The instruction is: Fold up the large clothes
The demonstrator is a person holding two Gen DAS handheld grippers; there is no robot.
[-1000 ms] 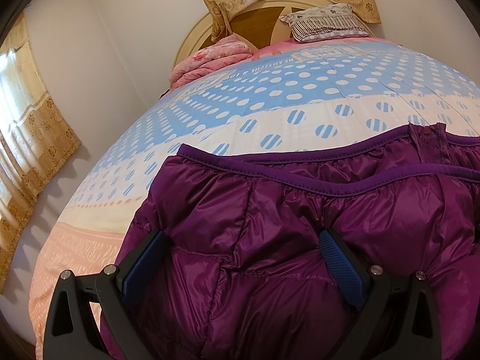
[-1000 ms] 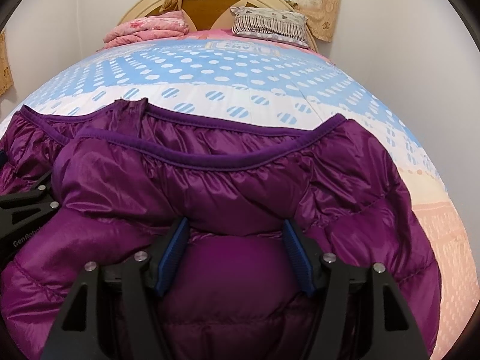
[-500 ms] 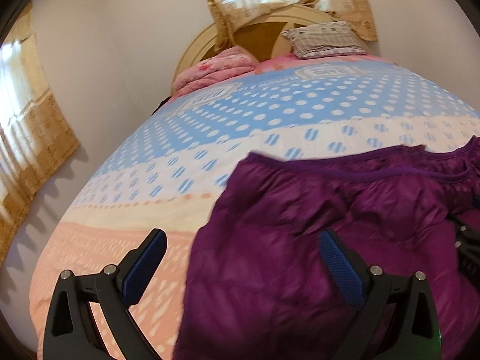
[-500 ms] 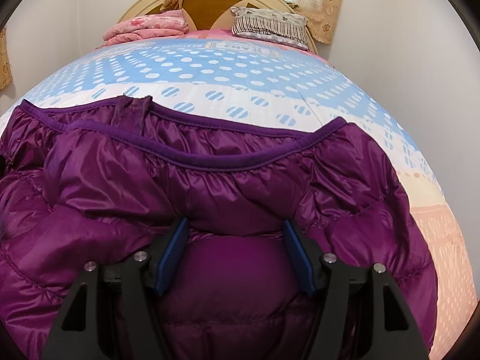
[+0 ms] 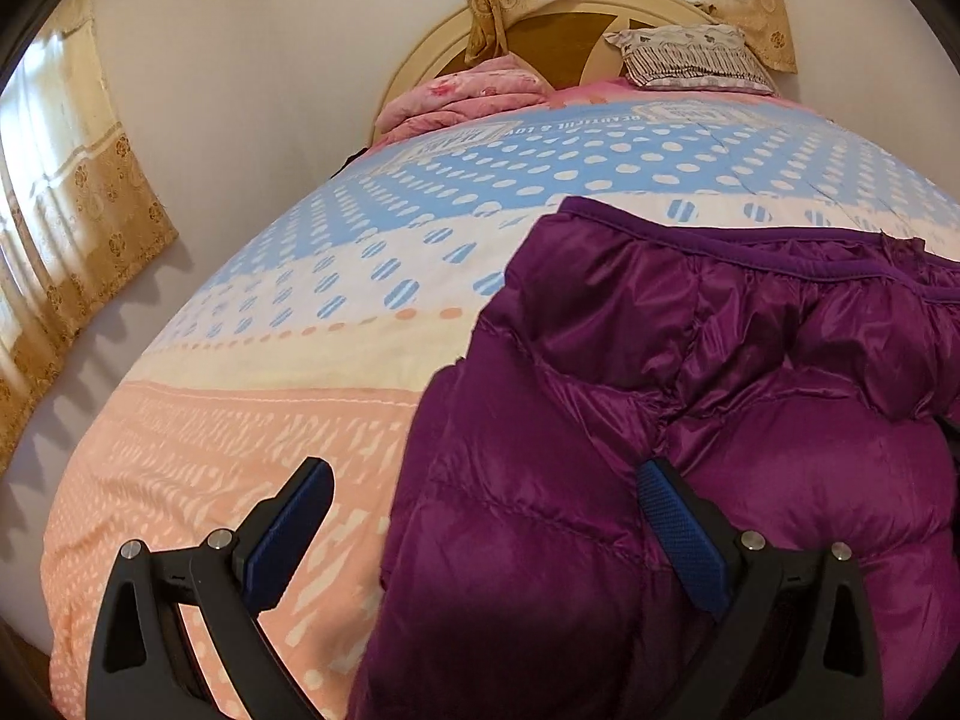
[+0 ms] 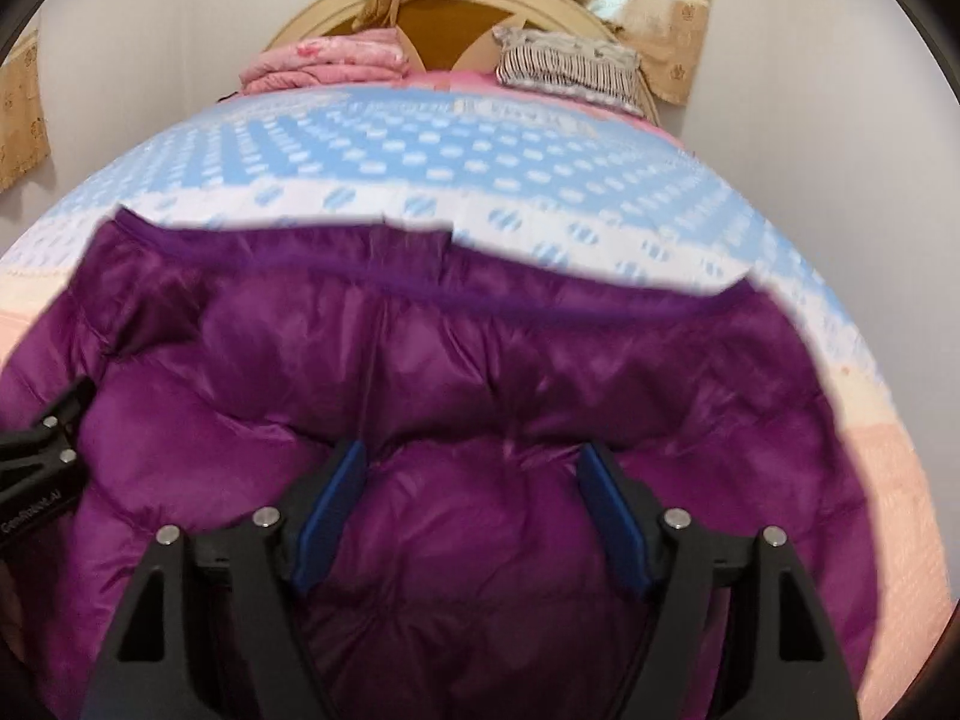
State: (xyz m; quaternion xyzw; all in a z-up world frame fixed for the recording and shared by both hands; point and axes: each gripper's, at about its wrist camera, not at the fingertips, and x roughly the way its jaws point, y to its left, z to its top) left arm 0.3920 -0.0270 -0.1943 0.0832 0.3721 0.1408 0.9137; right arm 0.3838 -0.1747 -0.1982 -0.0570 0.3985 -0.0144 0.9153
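A purple puffer jacket (image 5: 690, 396) lies on the bed, its hem edge toward the headboard. My left gripper (image 5: 480, 534) is open at the jacket's left edge; its right finger rests on the jacket and its left finger is over bare bedspread. In the right wrist view the jacket (image 6: 456, 396) fills the lower half. My right gripper (image 6: 474, 516) has its jaws partly apart with a puffed fold of the jacket between them. The left gripper's body (image 6: 42, 462) shows at the left edge of that view.
The bed (image 5: 252, 420) has a spread with blue dots and a peach band. A folded pink blanket (image 5: 462, 96) and a striped pillow (image 5: 690, 57) lie at the headboard. Curtains (image 5: 66, 252) hang on the left wall. A wall stands close on the right (image 6: 840, 120).
My left gripper has moved left off the jacket to its left edge, so bare bedspread now shows under it. My right gripper has drawn back and the view has blurred.
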